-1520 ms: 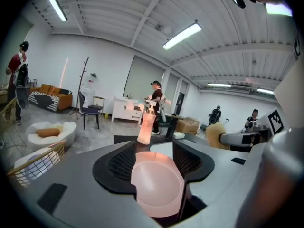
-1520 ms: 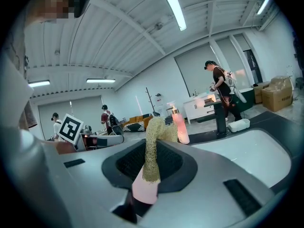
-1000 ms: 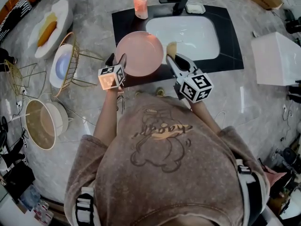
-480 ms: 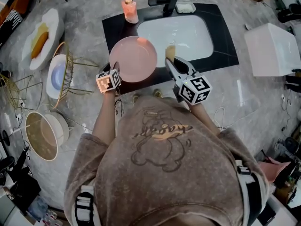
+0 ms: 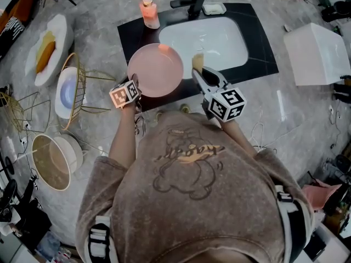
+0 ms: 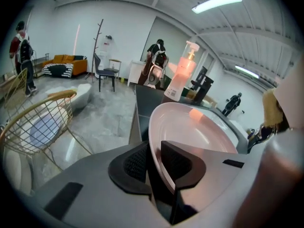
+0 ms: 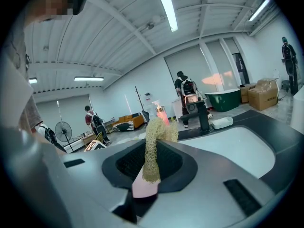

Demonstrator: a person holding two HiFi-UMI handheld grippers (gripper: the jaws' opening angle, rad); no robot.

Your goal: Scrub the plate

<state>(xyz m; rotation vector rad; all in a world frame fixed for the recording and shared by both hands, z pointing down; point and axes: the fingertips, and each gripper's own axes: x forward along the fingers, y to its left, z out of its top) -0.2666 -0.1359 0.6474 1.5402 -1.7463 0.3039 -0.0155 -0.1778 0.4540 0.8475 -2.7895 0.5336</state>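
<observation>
A pink plate [image 5: 155, 69] lies on the black counter left of the sink; in the left gripper view the plate [image 6: 199, 132] fills the middle. My left gripper [image 5: 134, 83] is at its near left rim. Its jaws have just been closing, and the left gripper [image 6: 154, 163] now has the rim pressed between both pads. My right gripper [image 5: 197, 73] hovers just right of the plate, shut on a tan mesh scrubber [image 5: 198, 60]. In the right gripper view the scrubber [image 7: 154, 141] stands upright out of the right gripper [image 7: 149, 167], with a pink backing at its base.
A white sink basin [image 5: 203, 40] with a black faucet [image 5: 189, 3] lies beyond the plate. A pink soap dispenser [image 5: 148, 9] stands at the counter's back left. A gold wire rack [image 5: 82, 86] and a bowl [image 5: 52, 160] are to the left, a white box [image 5: 318, 53] to the right.
The left gripper has dropped onto the plate's near rim and its jaws have closed on it. The right gripper with the scrubber has stayed where it was.
</observation>
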